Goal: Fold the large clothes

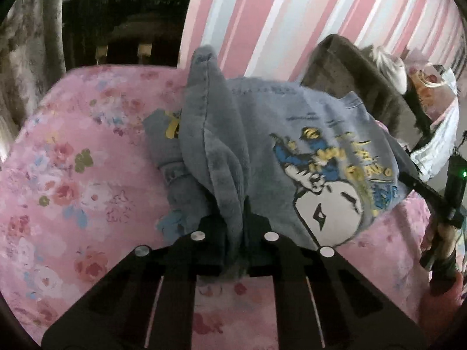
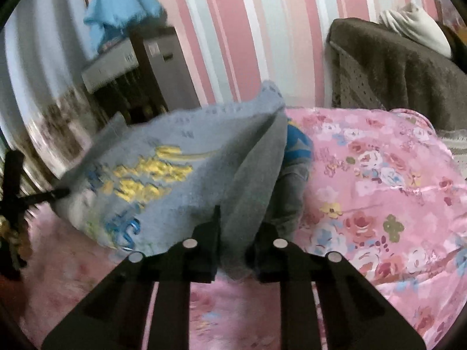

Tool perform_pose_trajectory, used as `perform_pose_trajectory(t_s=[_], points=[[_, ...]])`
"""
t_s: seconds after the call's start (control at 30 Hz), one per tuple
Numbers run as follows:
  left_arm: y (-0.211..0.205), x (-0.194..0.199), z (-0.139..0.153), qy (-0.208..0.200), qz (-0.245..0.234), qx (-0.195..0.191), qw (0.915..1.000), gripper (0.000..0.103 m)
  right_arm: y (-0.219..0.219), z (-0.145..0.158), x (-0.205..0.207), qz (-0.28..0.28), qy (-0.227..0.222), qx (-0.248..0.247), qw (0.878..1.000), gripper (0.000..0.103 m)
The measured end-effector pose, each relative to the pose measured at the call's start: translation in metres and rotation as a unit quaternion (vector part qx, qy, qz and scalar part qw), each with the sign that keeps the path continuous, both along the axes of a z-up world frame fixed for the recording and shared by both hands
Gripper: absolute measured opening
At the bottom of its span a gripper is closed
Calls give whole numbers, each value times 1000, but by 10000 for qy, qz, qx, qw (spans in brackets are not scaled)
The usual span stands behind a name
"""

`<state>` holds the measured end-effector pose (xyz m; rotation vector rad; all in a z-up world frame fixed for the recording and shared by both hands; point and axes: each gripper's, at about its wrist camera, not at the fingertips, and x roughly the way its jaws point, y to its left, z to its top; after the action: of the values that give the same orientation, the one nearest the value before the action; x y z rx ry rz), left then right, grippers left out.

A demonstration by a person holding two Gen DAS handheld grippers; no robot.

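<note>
A grey-blue sweatshirt (image 1: 292,134) with a cartoon print in blue, yellow and white lies bunched on a pink floral bed cover (image 1: 73,175). My left gripper (image 1: 236,224) is shut on a raised fold of its fleecy inner side, which stands up between the jaws. In the right wrist view the same sweatshirt (image 2: 151,160) stretches across to the left, printed side up. My right gripper (image 2: 236,233) is shut on a pinched grey fold of it. The left gripper's tip (image 2: 58,194) holds the far left edge.
The pink floral cover (image 2: 379,189) spreads to the right. A brown blanket (image 2: 394,73) is heaped against the striped wall, with white clothes (image 1: 437,134) beyond it. A blue cloth (image 2: 122,11) tops a dark cabinet at the back left. A curtain (image 1: 29,58) hangs at the left.
</note>
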<state>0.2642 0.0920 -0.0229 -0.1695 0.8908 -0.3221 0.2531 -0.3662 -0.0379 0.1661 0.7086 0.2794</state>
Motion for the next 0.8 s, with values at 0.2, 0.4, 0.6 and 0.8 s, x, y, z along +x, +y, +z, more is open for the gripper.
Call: perform_pose_trajectory(t_s=[0.2, 0.4, 0.6, 0.8], points=[[6, -36, 50, -393, -122, -183, 9990, 6, 6, 50, -41, 130, -545, -104, 9984, 17], [7, -89, 27, -177, -479, -7, 9987, 11, -12, 51, -94, 70, -407, -196, 9990, 17], [15, -106, -28, 274, -416, -218, 9985, 18, -19, -28, -106, -28, 527, -246, 9983, 19], [16, -114, -20, 40, -140, 202, 9997, 45, -27, -25, -102, -68, 651, -125, 9978, 35]])
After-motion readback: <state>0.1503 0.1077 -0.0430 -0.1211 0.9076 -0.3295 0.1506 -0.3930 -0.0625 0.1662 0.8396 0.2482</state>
